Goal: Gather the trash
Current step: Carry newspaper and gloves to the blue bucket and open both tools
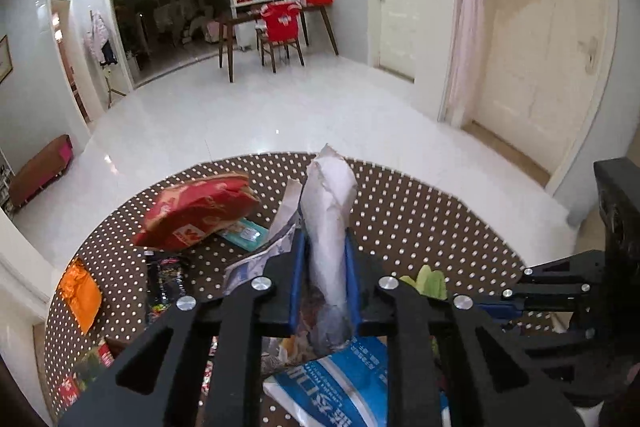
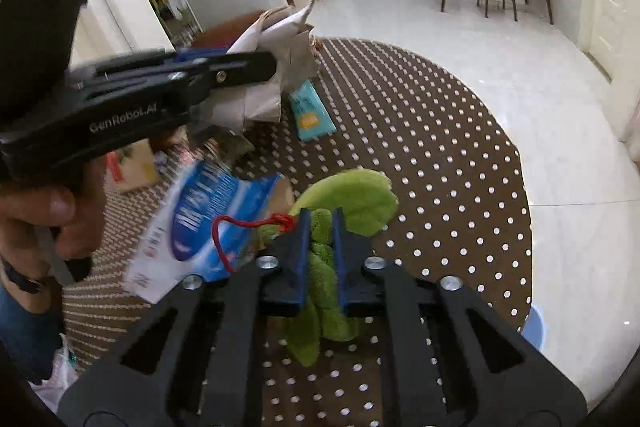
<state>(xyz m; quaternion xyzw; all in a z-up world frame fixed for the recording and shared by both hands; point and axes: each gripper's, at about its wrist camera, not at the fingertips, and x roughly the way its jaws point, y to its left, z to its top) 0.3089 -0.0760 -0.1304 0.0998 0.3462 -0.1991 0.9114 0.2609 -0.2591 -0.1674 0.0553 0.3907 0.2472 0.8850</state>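
— Left gripper (image 1: 326, 267) is clamped on the crumpled white paper (image 1: 330, 223), whose long axis runs straight out along the fingers, tip up and away above the table (image 1: 420, 227).
— And the right gripper (image 2: 320, 247)?
— Closed tight on the green cloth (image 2: 352, 199), which bulges out past the fingertips; a red string (image 2: 240, 227) trails off to its left.
— So which hand is nearer the rest?
— Probably the left: the blue-and-white bag (image 1: 340, 383) lies just under it, with the red packet (image 1: 196, 215) and teal pack (image 1: 246, 233) beyond, the orange wrapper (image 1: 80, 295) off at the left rim.
— Anything in the way?
— Each gripper sits close beside the other; both loads likely need dropping first.
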